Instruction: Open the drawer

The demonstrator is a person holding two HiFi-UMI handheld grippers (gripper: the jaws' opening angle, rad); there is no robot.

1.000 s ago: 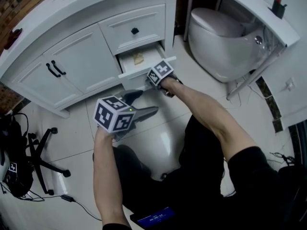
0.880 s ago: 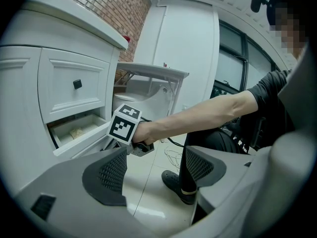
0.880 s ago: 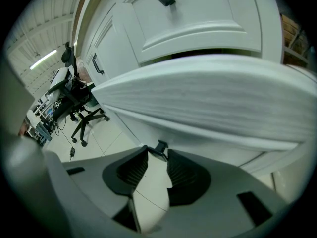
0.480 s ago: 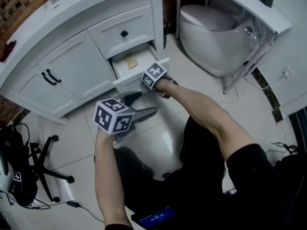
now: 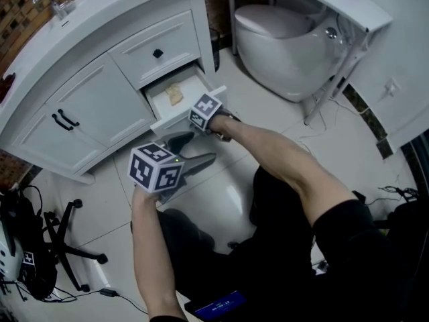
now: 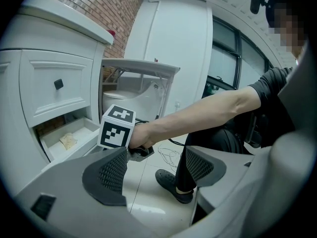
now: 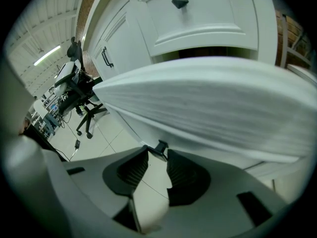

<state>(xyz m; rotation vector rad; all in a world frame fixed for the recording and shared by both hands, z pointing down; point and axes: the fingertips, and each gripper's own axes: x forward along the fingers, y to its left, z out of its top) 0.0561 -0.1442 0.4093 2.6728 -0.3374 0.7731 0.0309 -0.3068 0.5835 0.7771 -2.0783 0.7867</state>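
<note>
R claw (image 7: pixel 158 155) is pinching the small black knob (image 7: pixel 161 147) of the lower drawer (image 5: pixel 167 117), which is standing part-open from the white vanity cabinet (image 5: pixel 100 99) (tan scrap (image 5: pixel 174 94) inside). L claw (image 6: pixel 157 167) is hovering nearby w/ jaws wide apart, empty.

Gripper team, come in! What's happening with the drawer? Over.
Left gripper open, empty. Right gripper shut on knob. Lower drawer partly out. Nothing seen blocking it.

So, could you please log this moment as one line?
drawer partly open | right gripper jaws shut on knob | left gripper jaws open, empty
</note>
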